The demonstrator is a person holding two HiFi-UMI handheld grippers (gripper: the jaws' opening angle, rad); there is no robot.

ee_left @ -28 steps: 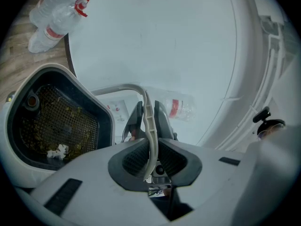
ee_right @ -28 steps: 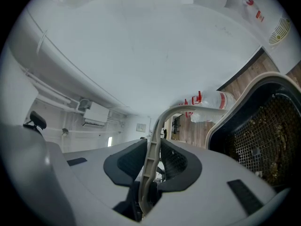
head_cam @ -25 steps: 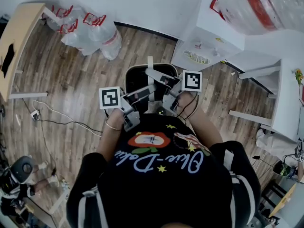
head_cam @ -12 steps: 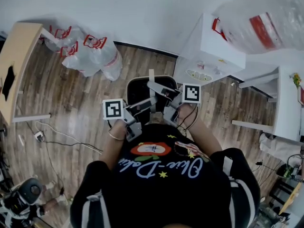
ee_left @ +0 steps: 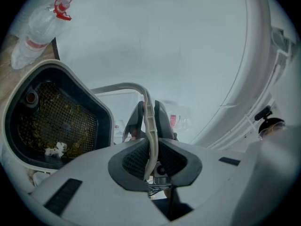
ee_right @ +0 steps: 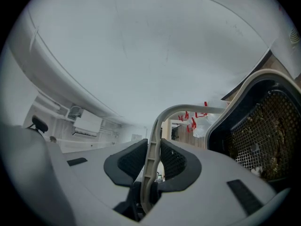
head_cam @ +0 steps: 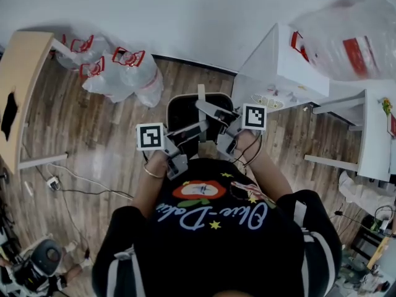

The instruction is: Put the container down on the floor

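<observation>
A black container point(head_cam: 184, 111) with a beige rim and a mesh insert hangs over the wood floor, just ahead of the person's body. Its pale curved handle point(head_cam: 204, 107) arches across the top. My left gripper point(head_cam: 195, 129) is shut on that handle point(ee_left: 149, 126), with the pads pressed on both sides; the container point(ee_left: 51, 121) sits to the left in this view, bits of debris on its mesh. My right gripper point(head_cam: 218, 114) is shut on the same handle point(ee_right: 151, 159), and the container point(ee_right: 263, 126) lies at the right.
Clear water bottles point(head_cam: 120, 73) with red handles lie by the wall at back left. A wooden table point(head_cam: 18, 85) stands left, a white cabinet point(head_cam: 284, 67) and a white desk point(head_cam: 371, 135) right. Cables point(head_cam: 80, 181) run over the floor at left.
Both grippers keep their hold on the handle. In the head view they and the container have drifted slightly right and down, along with the floor and bottles around them.
</observation>
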